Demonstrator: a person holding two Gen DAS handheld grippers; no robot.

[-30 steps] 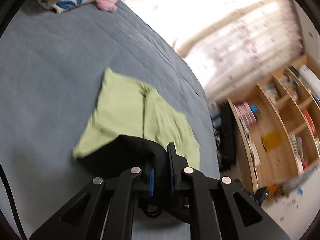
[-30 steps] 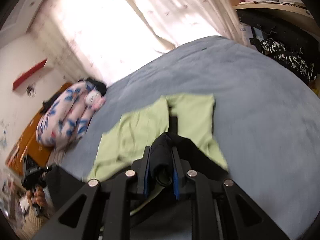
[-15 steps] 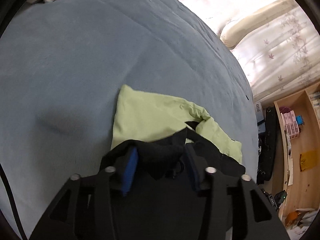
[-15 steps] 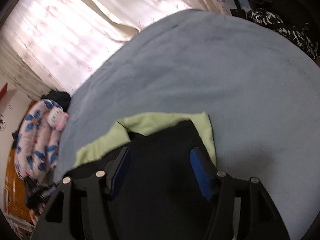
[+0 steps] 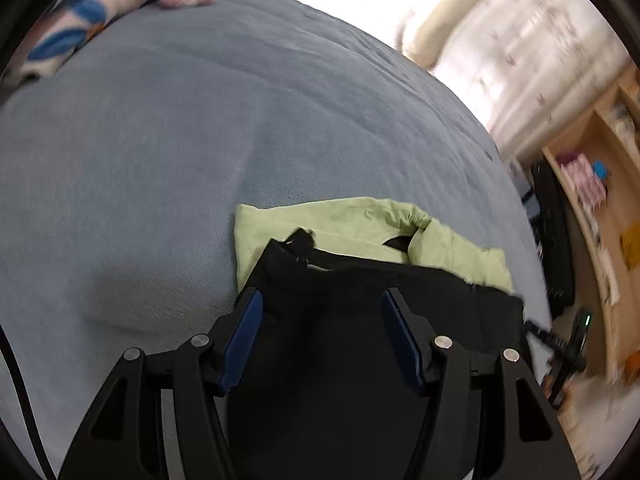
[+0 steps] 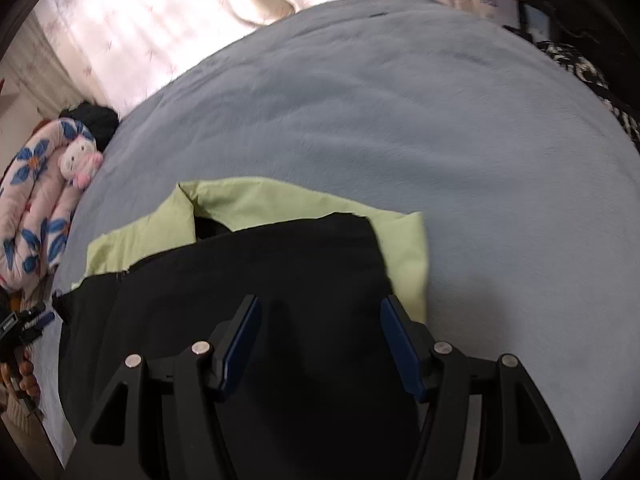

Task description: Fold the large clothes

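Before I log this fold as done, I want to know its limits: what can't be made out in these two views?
- Near edge of the black garment: both views, hidden behind the left hand-held gripper and the right hand-held gripper.
- Most of the green garment: both views, covered by the black one.
- Shelf contents: left view, blurred at the rim.
- Person's hand: right view, cut off by the edge.

Black garment [image 6: 280,280] over green garment [image 6: 248,200], blue bedspread [image 6: 400,112]
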